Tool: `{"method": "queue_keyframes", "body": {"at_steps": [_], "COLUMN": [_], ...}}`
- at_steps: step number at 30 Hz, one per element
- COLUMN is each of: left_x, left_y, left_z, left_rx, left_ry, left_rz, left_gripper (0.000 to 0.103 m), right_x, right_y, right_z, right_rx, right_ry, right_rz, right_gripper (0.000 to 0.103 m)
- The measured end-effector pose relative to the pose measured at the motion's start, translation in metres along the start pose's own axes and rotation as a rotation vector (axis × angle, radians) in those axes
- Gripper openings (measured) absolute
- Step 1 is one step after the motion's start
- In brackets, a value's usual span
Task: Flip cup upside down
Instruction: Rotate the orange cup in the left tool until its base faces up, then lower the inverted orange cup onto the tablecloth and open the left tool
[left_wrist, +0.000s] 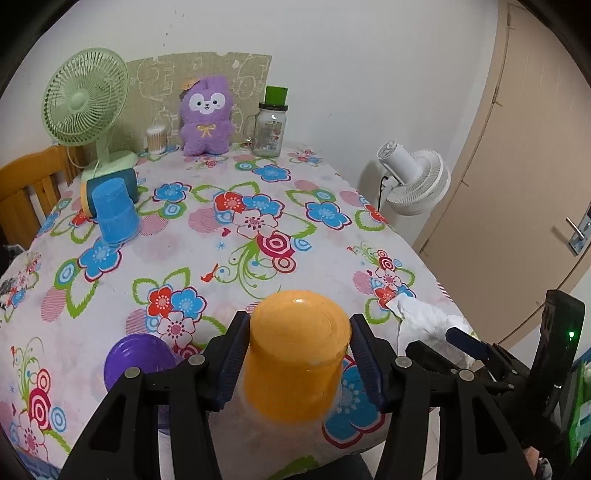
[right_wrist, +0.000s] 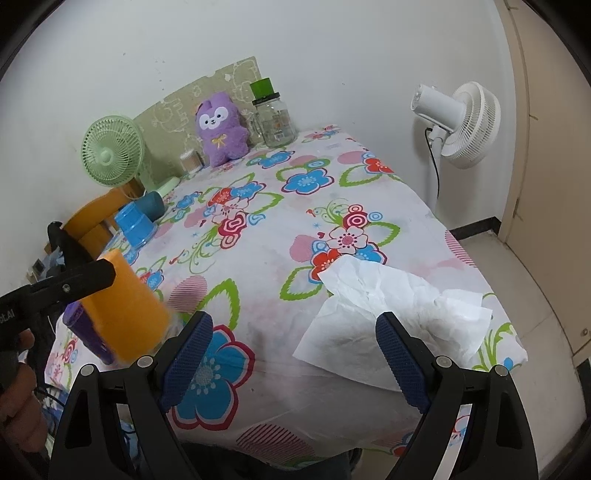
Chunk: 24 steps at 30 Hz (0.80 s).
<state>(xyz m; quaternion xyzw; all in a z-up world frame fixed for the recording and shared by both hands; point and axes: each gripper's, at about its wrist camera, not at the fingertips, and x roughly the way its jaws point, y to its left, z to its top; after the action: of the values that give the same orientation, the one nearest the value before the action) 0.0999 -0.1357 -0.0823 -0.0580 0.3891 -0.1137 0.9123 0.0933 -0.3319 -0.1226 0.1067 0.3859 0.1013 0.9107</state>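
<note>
My left gripper is shut on an orange cup, its flat base facing up and away, tilted over the near edge of the flowered table. The cup also shows in the right wrist view, held at the left. A purple cup lies just left of the left gripper. A blue cup stands upside down at the far left of the table. My right gripper is open and empty above the near edge, beside a crumpled white tissue.
A green desk fan, a purple plush toy, a cotton swab jar and a glass jar with a green lid stand along the back. A white standing fan and a door are to the right. A wooden chair stands at the left.
</note>
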Motion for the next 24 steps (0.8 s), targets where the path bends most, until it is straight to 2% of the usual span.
{"method": "queue_keyframes", "body": {"at_steps": [17, 24], "left_x": [-0.013, -0.008], "left_y": [-0.005, -0.002], "left_z": [0.013, 0.014], "left_rx": [0.018, 0.007], "left_ry": [-0.066, -0.064], "left_rz": [0.004, 0.007], "left_gripper": [0.056, 0.056], "right_x": [0.004, 0.007], "right_y": [0.008, 0.011], "right_z": [0.003, 0.003], "right_rx": [-0.017, -0.019], "right_ry": [0.006, 0.014], "right_rz": [0.005, 0.009], "right_gripper": [0.092, 0.092]}}
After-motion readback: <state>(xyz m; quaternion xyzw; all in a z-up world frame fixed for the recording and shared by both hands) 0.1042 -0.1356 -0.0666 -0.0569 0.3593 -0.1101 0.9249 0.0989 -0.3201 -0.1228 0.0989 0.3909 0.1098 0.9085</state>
